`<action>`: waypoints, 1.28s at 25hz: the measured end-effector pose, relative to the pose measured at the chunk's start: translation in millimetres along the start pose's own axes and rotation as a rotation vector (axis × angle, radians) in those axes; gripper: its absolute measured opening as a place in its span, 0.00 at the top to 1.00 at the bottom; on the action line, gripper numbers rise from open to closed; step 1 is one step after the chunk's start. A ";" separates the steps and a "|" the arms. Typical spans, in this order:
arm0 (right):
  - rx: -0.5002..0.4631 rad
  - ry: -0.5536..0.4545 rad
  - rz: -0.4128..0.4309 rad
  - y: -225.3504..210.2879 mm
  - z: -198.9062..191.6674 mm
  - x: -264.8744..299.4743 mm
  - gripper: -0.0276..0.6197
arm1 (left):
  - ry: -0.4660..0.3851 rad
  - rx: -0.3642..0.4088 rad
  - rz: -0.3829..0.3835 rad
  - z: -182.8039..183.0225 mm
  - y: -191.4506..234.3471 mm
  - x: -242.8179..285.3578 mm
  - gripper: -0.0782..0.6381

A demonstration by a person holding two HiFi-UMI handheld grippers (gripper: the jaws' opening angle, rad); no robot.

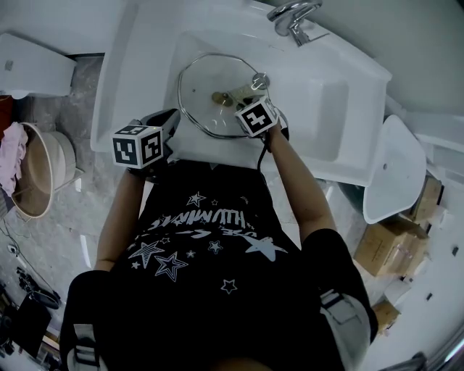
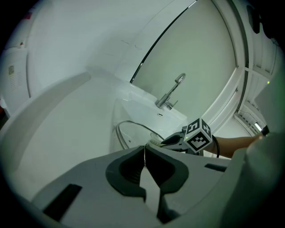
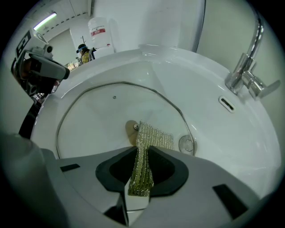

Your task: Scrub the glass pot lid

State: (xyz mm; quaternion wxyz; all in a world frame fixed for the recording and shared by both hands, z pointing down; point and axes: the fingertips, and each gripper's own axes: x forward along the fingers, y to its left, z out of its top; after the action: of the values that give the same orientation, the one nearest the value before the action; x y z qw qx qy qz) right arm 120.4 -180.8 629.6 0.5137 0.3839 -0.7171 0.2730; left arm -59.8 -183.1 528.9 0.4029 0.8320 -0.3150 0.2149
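**Two hand-held grippers at a white sink, a glass lid lying in the basin**

Head view: we look steeply down on a person in a dark star-print shirt. The right forearm stretches forward over the sink's [image 1: 348, 94] front edge, and the right gripper [image 1: 246, 93] reaches over the glass pot lid [image 1: 203, 109]. The left arm is bent, with the left gripper [image 1: 168, 123] held back at the front left of the rim, just beside the lid's edge. The round lid lies flat in the basin, below the faucet [image 1: 293, 18].

Left gripper view: the jaws are pressed together with nothing between them. They point across the rim toward the lid and the right gripper's marker cube beyond.

Right gripper view: the jaws pinch a greenish mesh scrub cloth [image 3: 151, 136]. Its long axis runs straight forward from the jaws, and its far end rests on the lid at the centre knob [image 3: 132, 128]. The drain [image 3: 187, 144] sits just past the lid's right rim.
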 end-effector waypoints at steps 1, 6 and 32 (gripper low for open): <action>0.023 0.012 0.014 4.3 -5.1 -0.8 0.83 | 0.000 0.002 -0.003 -0.2 0.3 -0.4 0.87; 0.102 -0.035 0.052 15.4 -4.2 -13.1 0.83 | 0.005 0.015 -0.025 -0.1 -1.3 -0.1 0.87; 0.338 -0.348 0.501 81.6 40.2 -66.4 0.82 | 0.003 0.008 -0.010 -2.7 -23.6 14.5 0.87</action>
State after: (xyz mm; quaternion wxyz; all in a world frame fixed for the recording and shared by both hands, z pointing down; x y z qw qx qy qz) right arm 43.2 -149.0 554.0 0.2299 0.3163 -0.8104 0.4362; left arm -33.4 -174.8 526.8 0.4013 0.8347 -0.3095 0.2155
